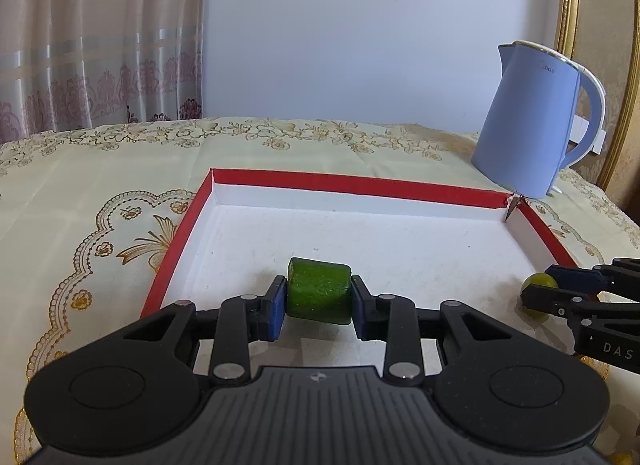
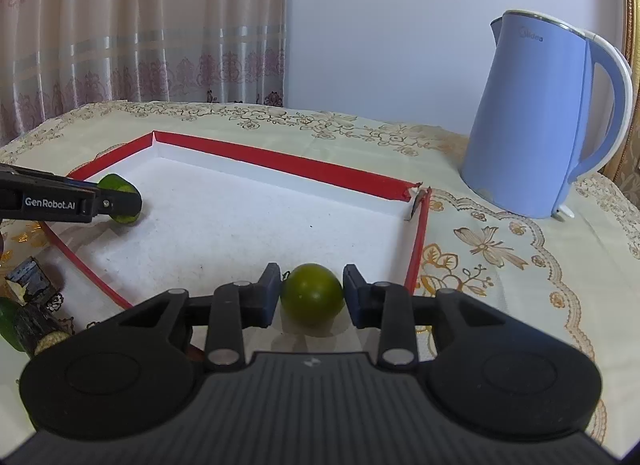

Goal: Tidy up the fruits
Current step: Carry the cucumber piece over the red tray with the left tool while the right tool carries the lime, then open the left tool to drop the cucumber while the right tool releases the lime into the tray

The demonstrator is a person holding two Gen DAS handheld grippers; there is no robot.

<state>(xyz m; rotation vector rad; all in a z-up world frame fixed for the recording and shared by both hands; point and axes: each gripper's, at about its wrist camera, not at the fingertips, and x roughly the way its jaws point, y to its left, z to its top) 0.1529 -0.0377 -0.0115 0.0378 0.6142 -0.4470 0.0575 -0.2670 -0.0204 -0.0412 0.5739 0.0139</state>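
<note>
A shallow white tray with a red rim (image 1: pixel 280 179) (image 2: pixel 280 161) lies on the table. My left gripper (image 1: pixel 319 299) is shut on a short green cucumber chunk (image 1: pixel 320 281), held low over the tray's near left part. From the right wrist view the same chunk (image 2: pixel 128 187) shows at the tip of the left gripper (image 2: pixel 120 203). My right gripper (image 2: pixel 312 289) has its pads against both sides of a round green fruit (image 2: pixel 312 297), which rests on the tray floor near the right wall. In the left wrist view that fruit (image 1: pixel 540 281) peeks out between the right fingers (image 1: pixel 560 277).
A blue electric kettle (image 1: pixel 532 121) (image 2: pixel 536 129) stands behind the tray's torn far right corner (image 2: pixel 414 193). Left of the tray lie a dark cut piece (image 2: pixel 30 277) and a green item (image 2: pixel 8 321). An embroidered cloth (image 1: pixel 100 185) covers the table; curtain and wall stand behind.
</note>
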